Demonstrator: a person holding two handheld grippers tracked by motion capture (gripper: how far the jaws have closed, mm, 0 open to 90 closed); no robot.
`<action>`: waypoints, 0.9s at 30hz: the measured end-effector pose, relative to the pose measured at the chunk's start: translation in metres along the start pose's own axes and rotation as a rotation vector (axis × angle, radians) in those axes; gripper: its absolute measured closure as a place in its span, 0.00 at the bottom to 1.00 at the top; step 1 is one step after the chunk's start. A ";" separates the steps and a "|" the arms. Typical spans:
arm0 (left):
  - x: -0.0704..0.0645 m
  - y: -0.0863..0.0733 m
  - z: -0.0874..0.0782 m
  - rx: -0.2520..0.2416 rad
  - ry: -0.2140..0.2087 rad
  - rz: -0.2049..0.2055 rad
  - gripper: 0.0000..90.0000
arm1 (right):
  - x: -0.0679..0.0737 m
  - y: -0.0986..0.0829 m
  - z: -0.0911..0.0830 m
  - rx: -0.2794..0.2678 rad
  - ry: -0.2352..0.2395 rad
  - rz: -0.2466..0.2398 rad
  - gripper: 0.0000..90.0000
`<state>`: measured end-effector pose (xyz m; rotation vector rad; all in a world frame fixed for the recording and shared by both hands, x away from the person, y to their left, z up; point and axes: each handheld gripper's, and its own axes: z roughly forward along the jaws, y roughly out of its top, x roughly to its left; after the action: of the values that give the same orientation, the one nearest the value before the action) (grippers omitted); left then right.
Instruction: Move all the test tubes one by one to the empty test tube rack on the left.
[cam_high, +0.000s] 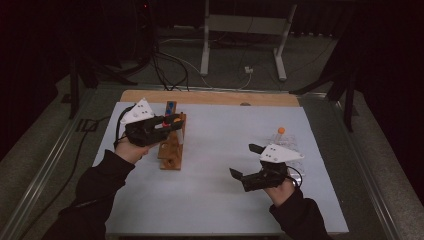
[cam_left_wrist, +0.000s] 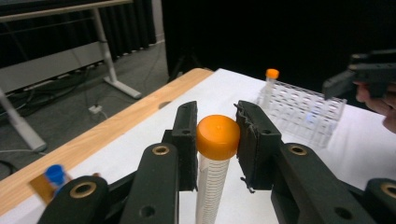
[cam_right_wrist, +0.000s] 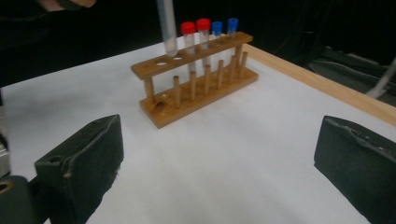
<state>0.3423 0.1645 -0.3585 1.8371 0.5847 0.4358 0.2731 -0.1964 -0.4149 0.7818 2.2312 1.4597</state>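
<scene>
We hold the tube (cam_left_wrist: 215, 158) upright in the left gripper (cam_high: 167, 123), its tip above the rack (cam_right_wrist: 196, 81) holes at six o'clock; right gripper (cam_high: 245, 162) wide.

We see a clear plastic tube (cam_left_wrist: 211, 182) with a smooth, glossy orange cap (cam_left_wrist: 217, 136), a varnished wooden rack (cam_right_wrist: 196, 84), a transparent plastic rack (cam_left_wrist: 303, 112), matt black gripper pads (cam_left_wrist: 254, 144) with rough edges, and a matt white tabletop (cam_right_wrist: 224, 158).
</scene>
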 end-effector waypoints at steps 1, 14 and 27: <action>0.002 0.000 -0.001 0.002 0.010 0.003 0.79 | 0.000 0.000 0.000 -0.002 -0.002 -0.002 0.02; 0.031 -0.014 -0.009 0.026 0.116 -0.034 0.79 | 0.001 0.000 0.000 -0.001 -0.001 -0.003 0.02; 0.048 -0.046 0.004 0.050 0.162 -0.099 0.79 | 0.001 -0.002 0.000 0.005 0.011 -0.004 0.02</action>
<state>0.3748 0.2017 -0.4023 1.8222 0.8002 0.5108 0.2722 -0.1965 -0.4163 0.7718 2.2434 1.4607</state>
